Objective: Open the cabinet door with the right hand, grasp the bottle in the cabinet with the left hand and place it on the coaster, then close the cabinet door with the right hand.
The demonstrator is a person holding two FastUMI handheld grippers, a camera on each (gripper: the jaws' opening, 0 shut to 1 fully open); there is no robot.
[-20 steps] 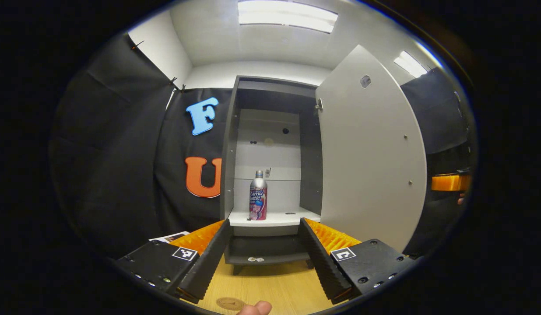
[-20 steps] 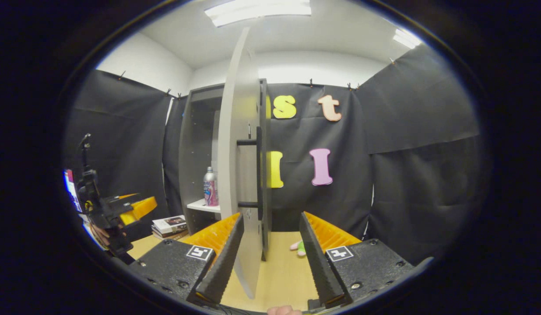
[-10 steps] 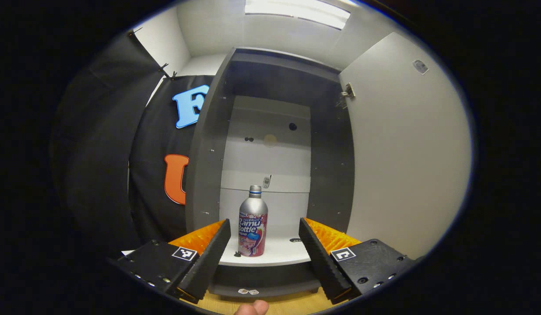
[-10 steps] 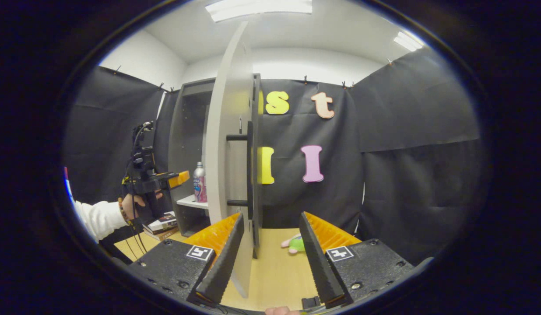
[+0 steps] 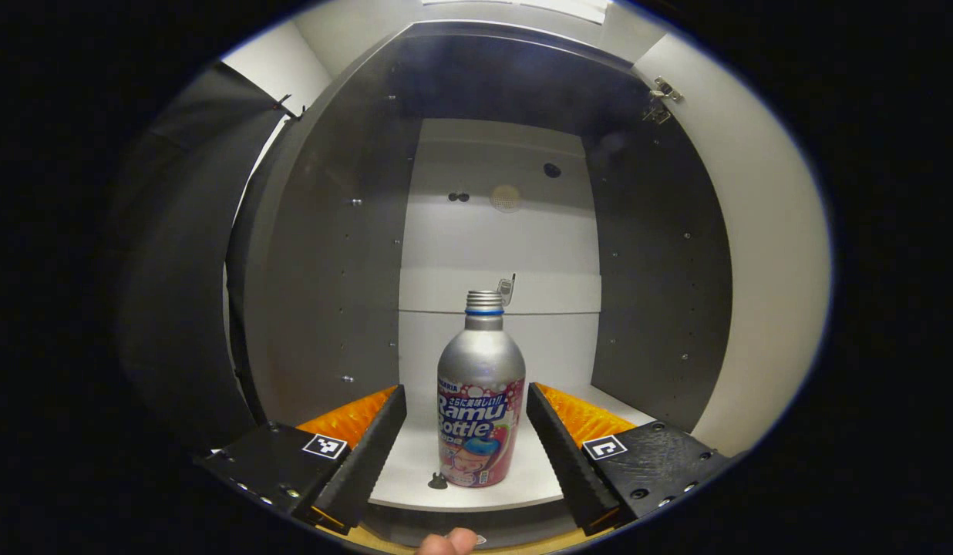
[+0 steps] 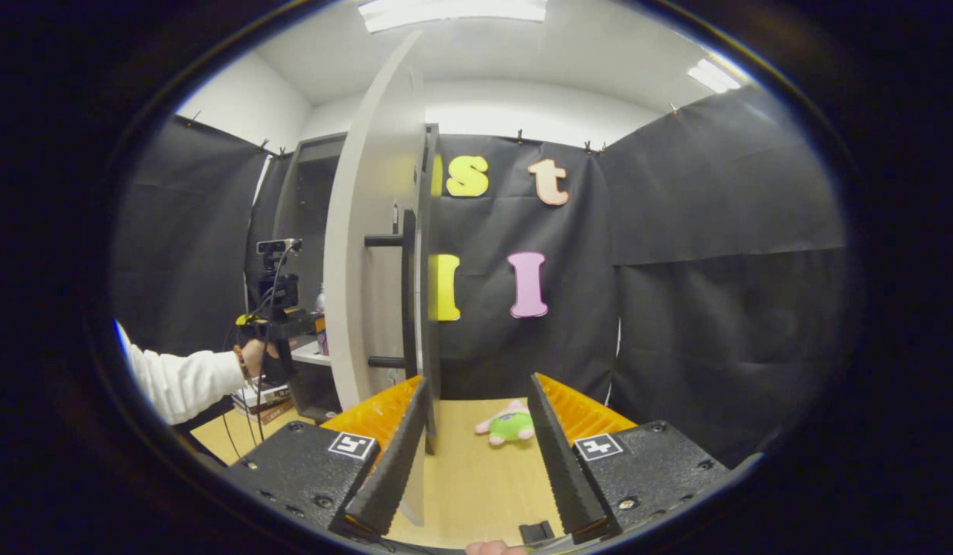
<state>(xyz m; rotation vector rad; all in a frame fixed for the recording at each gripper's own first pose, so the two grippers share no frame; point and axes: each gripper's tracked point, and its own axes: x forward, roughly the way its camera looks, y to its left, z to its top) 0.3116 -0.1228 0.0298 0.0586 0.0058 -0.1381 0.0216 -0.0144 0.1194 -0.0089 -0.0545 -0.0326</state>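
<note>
In my left gripper view, my left gripper is spread wide, and the bottle stands upright at lower centre of the frame, between the two fingers with a gap on each side, so neither touches it. The bottle sits on the pale shelf inside the cabinet, whose dark side walls rise at left and right of the frame. A small dark bit lies on the shelf just left of the bottle's foot. The open door curves along the right edge.

In my right gripper view, my right gripper is also wide and holds nothing, above the wooden table. The door stands edge-on at centre left, its dark handle just above my left finger; I cannot tell whether the finger touches the door. A green and pink plush toy lies on the table between my fingers, farther off. At the left of the frame, a white sleeve and hand hold the other gripper at the cabinet opening, with books stacked below.
</note>
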